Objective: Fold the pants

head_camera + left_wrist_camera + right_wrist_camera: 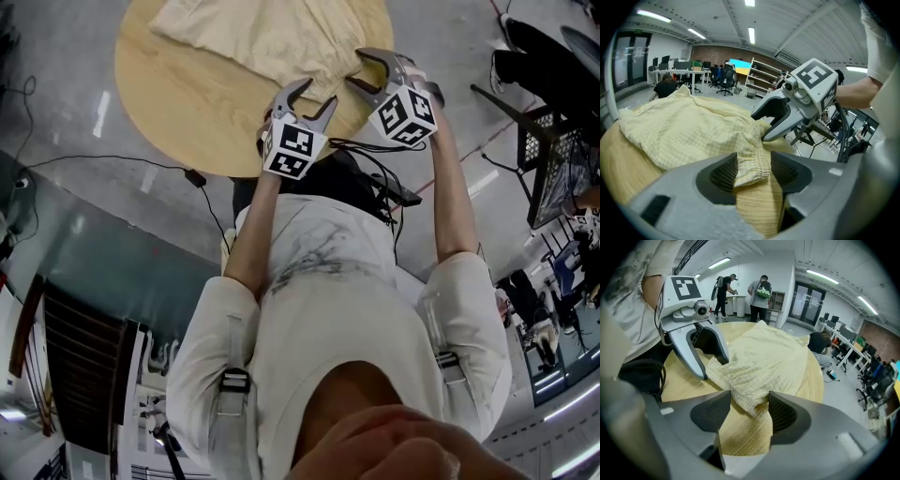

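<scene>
While the pants (272, 37) lie rumpled on the round wooden worktop (178, 84), their gathered waistband faces the person at the near edge. Their length runs away across the wood toward the far side. The head view cuts off that far end at its top border. It does show both tools side by side at the waistband, the left tongs (319, 92) just beside the right tongs (356, 67), and the person's white shirt (328, 281) below them.

What the head view cannot show comes from the gripper views. Seen along the left tongs (753, 171), the jaws stand wide, and a corner of the elastic waistband of the pants (693, 131) hangs between the pads without being pinched. The right tongs (761, 125) hover beyond it at the same hem.

Along the right tongs (749, 414) the jaws are likewise wide. A fold of the pants (764, 362) reaches in between them, with bare worktop (740, 432) beneath. The left tongs (715, 369) also sit at the cloth's edge there. Only this view shows people standing (761, 291) at the back of the room.
</scene>
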`<state>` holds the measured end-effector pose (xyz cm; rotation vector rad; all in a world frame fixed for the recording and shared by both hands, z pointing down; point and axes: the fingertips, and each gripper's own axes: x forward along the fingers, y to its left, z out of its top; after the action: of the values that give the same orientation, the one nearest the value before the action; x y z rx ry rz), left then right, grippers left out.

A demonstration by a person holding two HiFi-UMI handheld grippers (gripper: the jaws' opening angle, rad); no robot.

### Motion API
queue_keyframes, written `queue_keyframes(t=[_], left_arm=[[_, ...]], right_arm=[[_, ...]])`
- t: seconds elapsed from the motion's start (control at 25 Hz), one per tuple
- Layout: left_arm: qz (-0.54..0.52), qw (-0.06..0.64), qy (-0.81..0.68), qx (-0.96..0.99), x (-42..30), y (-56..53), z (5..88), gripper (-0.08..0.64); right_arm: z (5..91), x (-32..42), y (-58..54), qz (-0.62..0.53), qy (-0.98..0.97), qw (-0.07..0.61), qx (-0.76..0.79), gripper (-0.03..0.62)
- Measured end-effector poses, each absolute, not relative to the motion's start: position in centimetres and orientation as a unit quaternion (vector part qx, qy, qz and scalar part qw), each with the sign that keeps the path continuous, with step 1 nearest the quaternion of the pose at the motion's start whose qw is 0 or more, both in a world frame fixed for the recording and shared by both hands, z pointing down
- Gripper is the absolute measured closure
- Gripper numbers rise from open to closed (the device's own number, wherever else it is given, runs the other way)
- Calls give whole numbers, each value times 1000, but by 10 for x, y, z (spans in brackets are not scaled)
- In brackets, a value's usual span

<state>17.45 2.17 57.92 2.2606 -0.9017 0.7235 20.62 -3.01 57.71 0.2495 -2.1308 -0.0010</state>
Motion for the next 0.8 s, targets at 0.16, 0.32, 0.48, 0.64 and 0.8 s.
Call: queue_keyframes(t=[0.16,0.32,0.48,0.64,0.8], left_arm=[[276,301,-340,847,168,24,585,336],[287,296,-335,847,170,23,588,341],[292,297,-334,846,166,22,587,369],[291,303,-333,844,166,21,590,399],[294,309,-332,841,162,23,592,413]], right_arm=[[584,199,-28,16,-871,481,98,337],[590,201,-27,29,-869,485,90,351],[589,199,-27,37,-868,488,87,367],[592,200,-25,41,-867,490,87,391],[592,197,-20,46,-867,489,84,428]])
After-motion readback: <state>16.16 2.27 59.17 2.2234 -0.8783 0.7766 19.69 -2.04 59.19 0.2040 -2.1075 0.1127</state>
